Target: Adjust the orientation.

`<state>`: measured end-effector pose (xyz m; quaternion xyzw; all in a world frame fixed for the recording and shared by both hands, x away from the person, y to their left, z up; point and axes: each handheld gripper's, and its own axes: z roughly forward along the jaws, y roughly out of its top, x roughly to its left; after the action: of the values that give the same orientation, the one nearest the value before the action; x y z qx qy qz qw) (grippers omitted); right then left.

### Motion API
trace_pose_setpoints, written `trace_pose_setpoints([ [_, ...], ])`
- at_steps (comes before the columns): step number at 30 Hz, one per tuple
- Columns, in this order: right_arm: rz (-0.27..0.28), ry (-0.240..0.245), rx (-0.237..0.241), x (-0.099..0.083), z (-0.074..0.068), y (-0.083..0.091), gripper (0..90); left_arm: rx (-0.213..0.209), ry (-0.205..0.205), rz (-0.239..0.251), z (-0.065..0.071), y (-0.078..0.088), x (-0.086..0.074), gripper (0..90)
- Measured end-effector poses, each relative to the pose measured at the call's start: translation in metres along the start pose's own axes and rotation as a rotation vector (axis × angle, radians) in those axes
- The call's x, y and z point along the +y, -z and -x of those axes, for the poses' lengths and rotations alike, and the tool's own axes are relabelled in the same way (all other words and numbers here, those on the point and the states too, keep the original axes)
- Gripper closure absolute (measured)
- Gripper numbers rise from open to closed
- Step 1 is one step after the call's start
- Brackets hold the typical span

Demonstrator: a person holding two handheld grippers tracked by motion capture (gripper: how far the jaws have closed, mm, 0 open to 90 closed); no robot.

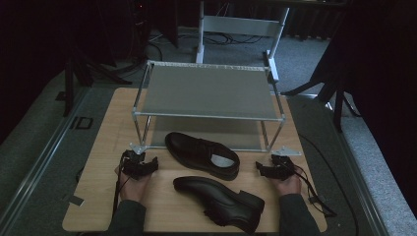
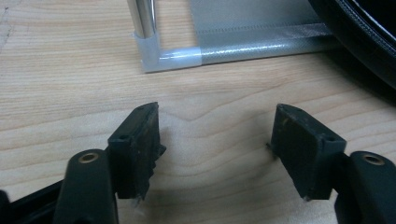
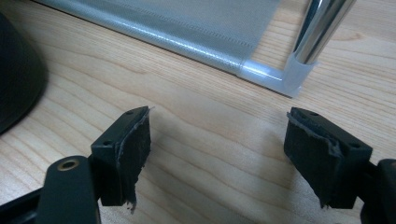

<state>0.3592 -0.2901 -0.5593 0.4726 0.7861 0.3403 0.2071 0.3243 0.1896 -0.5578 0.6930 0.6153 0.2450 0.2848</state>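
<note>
Resting on the wooden bench [image 1: 103,147], your left tool [image 1: 145,166] sat just in front of the near left foot of the shoe rack [image 1: 206,91], its jaws spread wide with nothing between them. Your right tool [image 1: 264,170] lay by the rack's near right foot, jaws likewise wide apart and holding nothing. In the left gripper view you had the rack's chrome leg [image 2: 142,18] and pale plastic corner joint [image 2: 161,58] ahead of you; in the right gripper view the matching corner [image 3: 292,74] stood ahead and to the right.

The rack had two grey fabric shelves, and both the upper one and the visible part of the lower shelf [image 1: 196,129] carried no shoes. Both black shoes lay on the bench instead: the far shoe [image 1: 201,153] sat just in front of the lower shelf, between your tools, and the near shoe [image 1: 221,199] lay closer to you, near the bench's front edge.
</note>
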Motion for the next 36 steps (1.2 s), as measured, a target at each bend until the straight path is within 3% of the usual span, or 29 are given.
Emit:
trace_pose_setpoints([
  [5,0.01,-0.007,-0.009,-0.001,-0.004,0.002,31.1,-0.009,0.013,0.038,0.0,0.009,0.0,43.6],
  [6,0.002,-0.009,-0.016,0.0,-0.005,0.004,39.9,-0.012,0.012,0.042,0.0,0.011,0.001,43.5],
  [8,0.002,-0.005,-0.029,0.0,-0.006,0.005,42.9,-0.028,0.016,0.052,-0.001,0.015,0.001,43.5],
  [10,0.027,0.015,-0.045,0.001,-0.009,0.01,46.0,-0.032,0.004,0.058,-0.001,0.019,0.0,43.5],
  [13,0.078,0.012,-0.024,0.008,-0.014,0.022,49.2,-0.04,0.011,0.065,-0.004,0.021,0.001,43.5],
  [17,0.103,0.039,-0.005,0.016,-0.023,0.034,49.4,-0.047,0.01,0.068,-0.003,0.021,0.001,44.0],
  [22,0.138,0.098,-0.002,0.026,-0.038,0.05,48.9,-0.015,-0.027,0.103,0.003,0.028,0.0,45.4],
  [25,0.153,0.111,0.023,0.031,-0.043,0.058,49.0,-0.01,-0.035,0.111,0.004,0.029,0.0,45.5],
  [28,0.159,0.114,0.075,0.037,-0.046,0.061,49.2,-0.006,-0.035,0.122,0.005,0.031,-0.001,46.1],
  [36,0.149,0.189,0.075,0.051,-0.059,0.06,49.8,-0.01,-0.043,0.119,0.006,0.031,-0.001,46.0],
])
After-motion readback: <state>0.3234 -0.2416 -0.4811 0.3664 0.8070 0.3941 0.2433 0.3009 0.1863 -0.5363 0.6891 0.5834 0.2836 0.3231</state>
